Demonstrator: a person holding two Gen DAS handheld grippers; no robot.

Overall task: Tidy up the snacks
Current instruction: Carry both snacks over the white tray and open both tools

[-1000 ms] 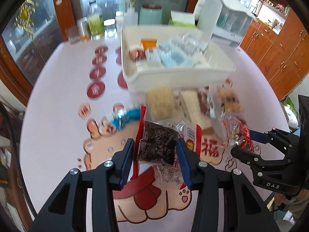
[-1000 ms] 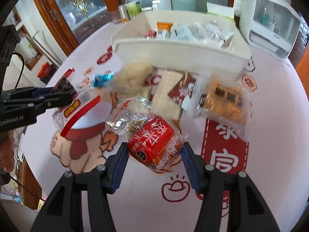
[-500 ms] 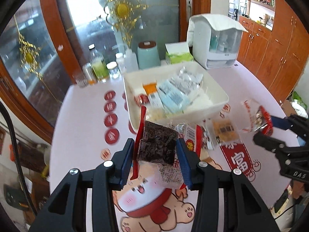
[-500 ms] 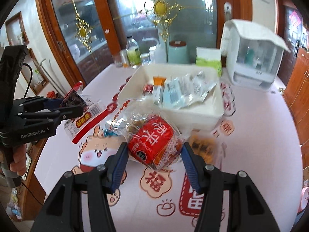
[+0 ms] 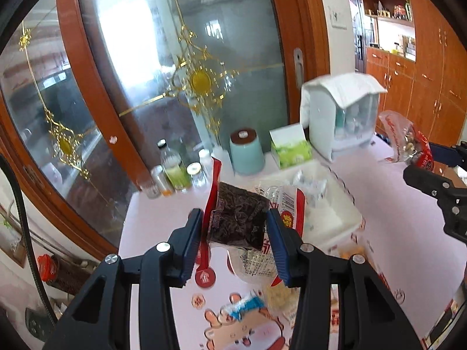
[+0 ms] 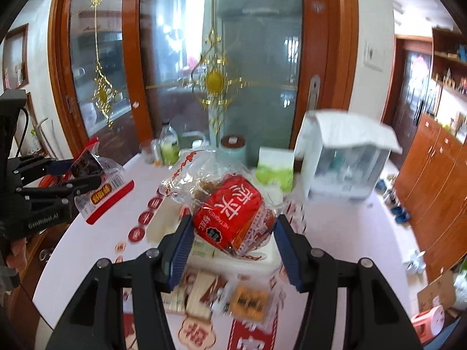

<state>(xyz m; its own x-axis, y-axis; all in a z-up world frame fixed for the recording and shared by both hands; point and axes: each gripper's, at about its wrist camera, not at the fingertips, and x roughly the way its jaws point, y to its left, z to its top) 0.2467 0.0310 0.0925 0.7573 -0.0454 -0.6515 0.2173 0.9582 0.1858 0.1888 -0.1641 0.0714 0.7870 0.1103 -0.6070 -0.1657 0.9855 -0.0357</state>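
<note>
My left gripper is shut on a clear snack bag with dark contents and red trim, held high above the table; this bag also shows in the right wrist view. My right gripper is shut on a clear bag with a red label, held above the white snack bin. The bin lies below and right of the left gripper. The right gripper and its bag show at the right edge of the left wrist view.
Loose snack packets lie on the table in front of the bin, and a blue one lies on the cartoon mat. Bottles, a teal canister, a green tissue box and a white dispenser stand at the back by the glass door.
Both grippers have risen steadily with their bags and tilted up, so the table and bin now sit much lower in both views. Both stay shut on the same bags.
</note>
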